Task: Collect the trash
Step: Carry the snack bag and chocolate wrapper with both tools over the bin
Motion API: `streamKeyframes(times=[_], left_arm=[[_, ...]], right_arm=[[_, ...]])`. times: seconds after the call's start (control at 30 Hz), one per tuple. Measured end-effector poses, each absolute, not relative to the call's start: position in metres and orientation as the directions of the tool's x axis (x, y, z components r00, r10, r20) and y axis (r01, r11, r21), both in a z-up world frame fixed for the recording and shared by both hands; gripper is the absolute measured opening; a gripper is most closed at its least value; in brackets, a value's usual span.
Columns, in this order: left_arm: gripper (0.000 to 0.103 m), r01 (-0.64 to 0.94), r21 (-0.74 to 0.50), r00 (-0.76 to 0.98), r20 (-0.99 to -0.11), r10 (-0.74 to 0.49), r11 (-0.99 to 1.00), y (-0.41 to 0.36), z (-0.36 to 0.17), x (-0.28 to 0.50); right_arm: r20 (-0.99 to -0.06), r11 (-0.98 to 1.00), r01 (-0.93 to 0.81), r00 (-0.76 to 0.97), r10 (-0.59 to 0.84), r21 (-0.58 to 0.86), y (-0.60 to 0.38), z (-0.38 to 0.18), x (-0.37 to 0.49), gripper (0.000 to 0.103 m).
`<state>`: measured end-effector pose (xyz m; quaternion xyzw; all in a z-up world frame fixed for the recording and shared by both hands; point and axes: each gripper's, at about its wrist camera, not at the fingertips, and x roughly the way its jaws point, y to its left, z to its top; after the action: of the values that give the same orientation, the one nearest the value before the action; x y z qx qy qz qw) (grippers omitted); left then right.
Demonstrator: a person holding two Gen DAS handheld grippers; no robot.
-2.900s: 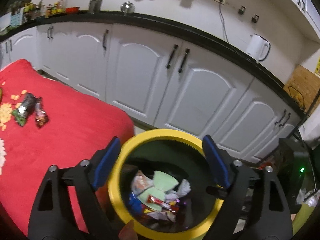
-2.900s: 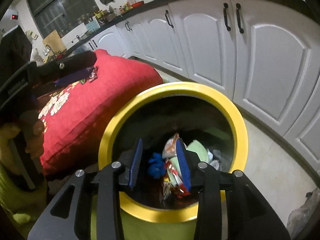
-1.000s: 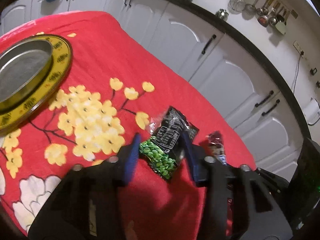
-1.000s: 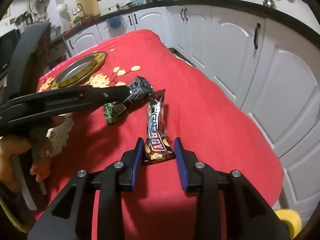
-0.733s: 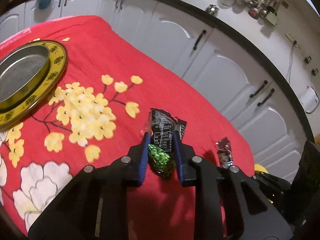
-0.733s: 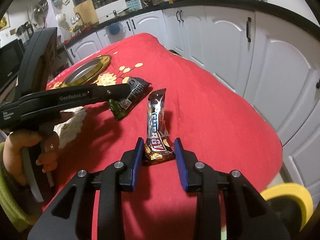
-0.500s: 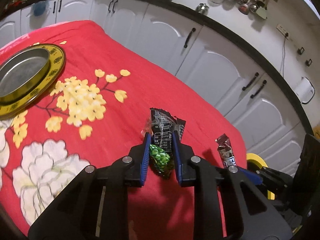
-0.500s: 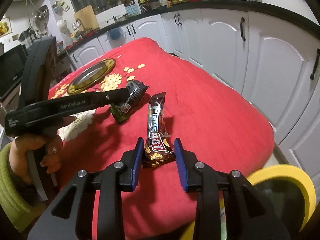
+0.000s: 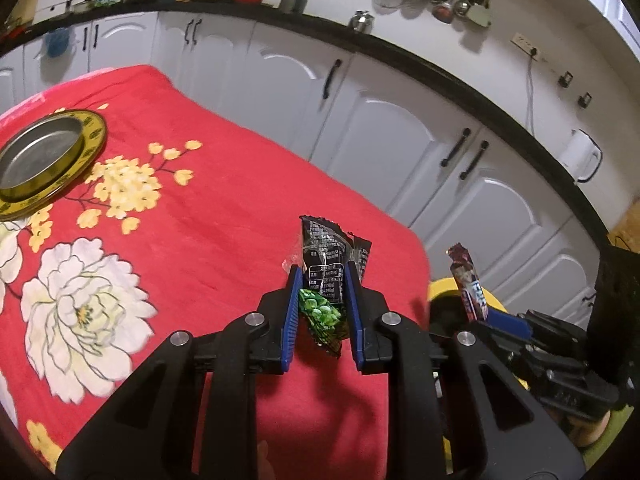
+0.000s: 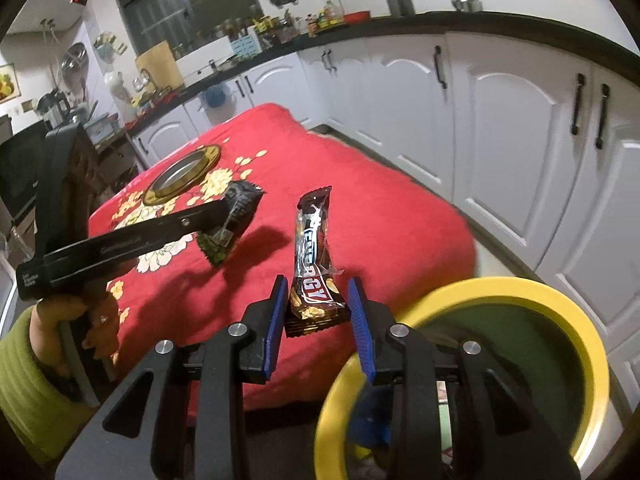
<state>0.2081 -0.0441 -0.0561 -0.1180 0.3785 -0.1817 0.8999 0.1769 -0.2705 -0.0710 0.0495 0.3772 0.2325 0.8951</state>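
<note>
My left gripper (image 9: pixel 322 276) is shut on a black and green snack packet (image 9: pixel 324 248), held up off the red floral cloth (image 9: pixel 200 220). My right gripper (image 10: pixel 317 284) is shut on a brown energy bar wrapper (image 10: pixel 312 240), which stands upright between the blue pads. The yellow-rimmed bin (image 10: pixel 560 308) lies just below and right of the right gripper; its rim (image 9: pixel 444 286) also peeks past the cloth's edge in the left wrist view. In the right wrist view the left gripper (image 10: pixel 228 216) appears side-on, carrying the packet (image 10: pixel 240 200) above the cloth.
A gold-rimmed metal plate (image 9: pixel 40 156) sits at the far end of the cloth. White cabinets (image 9: pixel 380 132) under a black counter run behind the table and bin. A hand in a green sleeve (image 10: pixel 24 360) holds the left gripper's handle.
The left gripper shut on the packet, then both grippers rose off the cloth with their wrappers and moved toward the table's end. The yellow bin has come into both views.
</note>
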Motion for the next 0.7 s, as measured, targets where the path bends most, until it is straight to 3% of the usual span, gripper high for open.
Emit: streamKeyframes(times=[0.7], left_arm=[[0.015, 0.424, -0.303, 0.605, -0.607, -0.515, 0.854, -0.139, -0.029, 0.163]], right_arm=[[-0.614, 0.945, -0.207, 0.720, 0.323, 0.255, -0.372, -0.058, 0.126, 0.030]])
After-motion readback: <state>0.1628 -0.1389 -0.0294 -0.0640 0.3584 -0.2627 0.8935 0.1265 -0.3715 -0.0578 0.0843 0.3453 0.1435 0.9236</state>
